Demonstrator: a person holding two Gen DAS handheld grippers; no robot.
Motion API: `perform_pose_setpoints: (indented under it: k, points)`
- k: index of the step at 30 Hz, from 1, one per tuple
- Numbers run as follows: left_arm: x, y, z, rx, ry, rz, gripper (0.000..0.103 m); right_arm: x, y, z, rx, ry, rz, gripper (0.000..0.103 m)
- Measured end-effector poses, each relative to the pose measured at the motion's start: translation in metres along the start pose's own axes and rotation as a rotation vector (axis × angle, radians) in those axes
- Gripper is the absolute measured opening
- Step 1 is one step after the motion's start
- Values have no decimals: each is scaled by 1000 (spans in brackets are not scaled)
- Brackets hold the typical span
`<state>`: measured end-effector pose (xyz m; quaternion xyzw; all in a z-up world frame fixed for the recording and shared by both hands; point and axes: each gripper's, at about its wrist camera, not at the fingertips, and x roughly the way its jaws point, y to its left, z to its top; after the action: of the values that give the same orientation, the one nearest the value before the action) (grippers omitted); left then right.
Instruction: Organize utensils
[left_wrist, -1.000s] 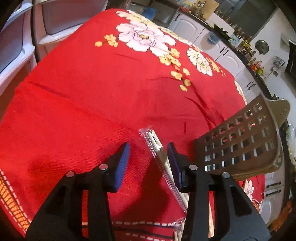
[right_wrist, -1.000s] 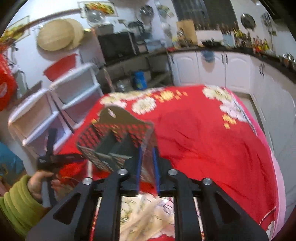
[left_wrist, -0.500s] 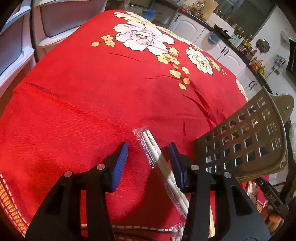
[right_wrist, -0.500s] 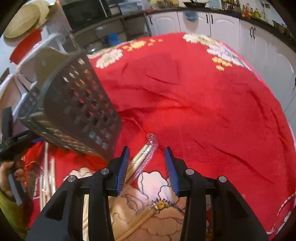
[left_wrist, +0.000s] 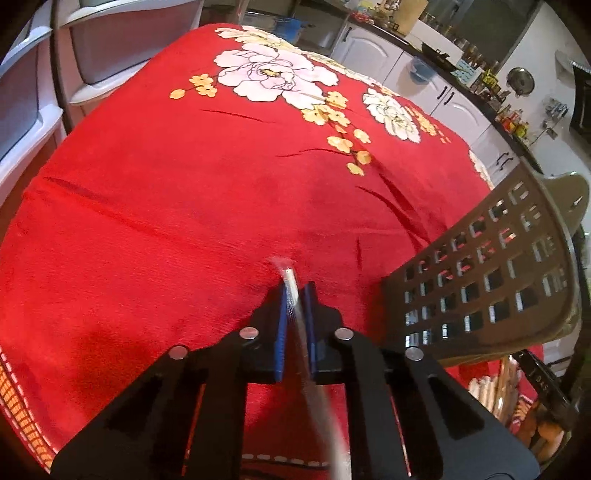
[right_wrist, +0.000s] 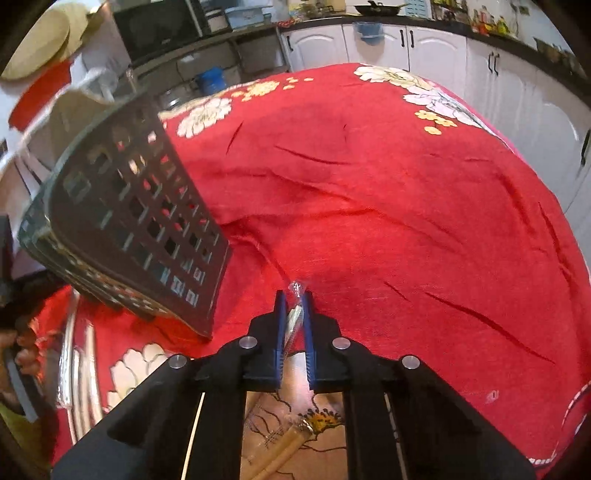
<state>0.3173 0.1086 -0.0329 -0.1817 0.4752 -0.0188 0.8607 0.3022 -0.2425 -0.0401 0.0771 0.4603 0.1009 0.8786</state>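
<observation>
Red floral cloth (left_wrist: 177, 192) covers the surface, kitchen cabinets (left_wrist: 373, 55) and plastic drawers (left_wrist: 33, 85) behind. Left wrist view: left gripper (left_wrist: 295, 295) angled steeply down toward the cloth, jaws clamped on a clear-wrapped pair of chopsticks (left_wrist: 291, 284); the wrapper tip sticks out just past the blue pads, the rest runs back blurred between the black arms toward the lens. Brown perforated utensil basket (left_wrist: 491, 280) tilted at right, near the gripper but apart from it; more utensils lie low right beyond it, blurred. Right wrist view: right gripper (right_wrist: 294, 299) also pointed steeply down, jaws together on a second wrapped chopstick packet (right_wrist: 293, 317), its crinkled plastic end poking out ahead of the pads, just above the cloth (right_wrist: 406, 221). Same basket (right_wrist: 140, 229) leans at left, close by, not touching. Below the arms more wrapped chopsticks (right_wrist: 288, 450) lie on a pale flower print. Far left, a hand (right_wrist: 22, 350) grips the other tool's handle; metal utensils (right_wrist: 77, 373) beside it, blurred.
</observation>
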Motion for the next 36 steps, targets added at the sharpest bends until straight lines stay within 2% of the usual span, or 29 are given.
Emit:
perform_pose_setpoints:
  k: [6, 19, 26, 36]
  points:
    - [-26, -1, 4, -8, -55, -55, 1, -32, -1, 7, 24, -68, 76, 6]
    - [-127, -34, 17, 55, -279, -174, 1, -132, 31, 22, -45, -282, 200, 4]
    - [-174, -57, 21, 111, -366, -225, 1, -180, 51, 34, -99, -413, 225, 4]
    - [-219, -90, 37, 187, -461, -259, 1, -218, 80, 64, -149, -546, 252, 4]
